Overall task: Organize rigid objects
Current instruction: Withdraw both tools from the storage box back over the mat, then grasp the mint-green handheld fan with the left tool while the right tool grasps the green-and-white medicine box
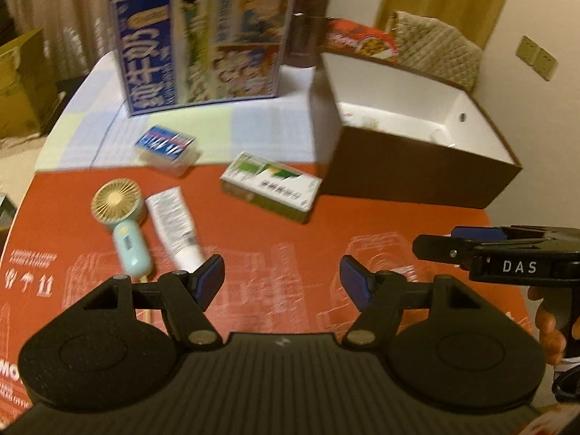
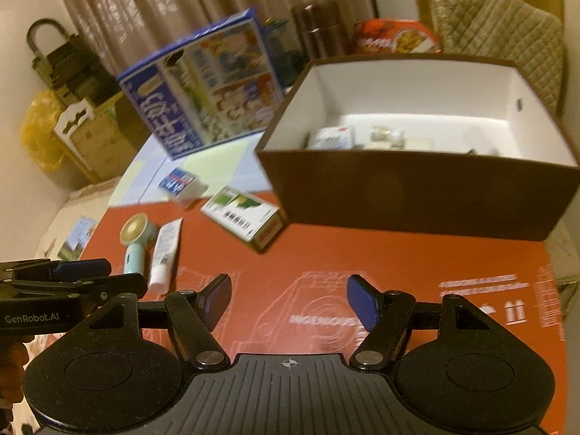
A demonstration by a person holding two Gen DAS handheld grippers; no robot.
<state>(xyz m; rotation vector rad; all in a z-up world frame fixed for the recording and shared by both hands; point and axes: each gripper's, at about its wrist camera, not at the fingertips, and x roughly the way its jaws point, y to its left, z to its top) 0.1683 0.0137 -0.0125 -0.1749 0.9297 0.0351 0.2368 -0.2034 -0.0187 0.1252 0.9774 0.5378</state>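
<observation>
Left tongs (image 1: pixel 282 279), right tongs (image 2: pixel 289 301): open, empty, above red printed table (image 1: pixel 275 224). Near: green-white carton (image 1: pixel 271 185), brown open-top box (image 2: pixel 417 188).

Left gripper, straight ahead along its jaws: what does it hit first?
Probably the bare red mat: the left gripper stands open and empty, angled down at it. The green-and-white box lies further along that line, before the brown box. Depth is unclear.

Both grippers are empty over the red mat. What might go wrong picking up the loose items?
1. The tube lies touching the small fan; grabbing one may drag the other.
2. The green box sits close to the brown box's wall, leaving a gripper little room.
3. The left gripper and right gripper are close together and may collide.
</observation>
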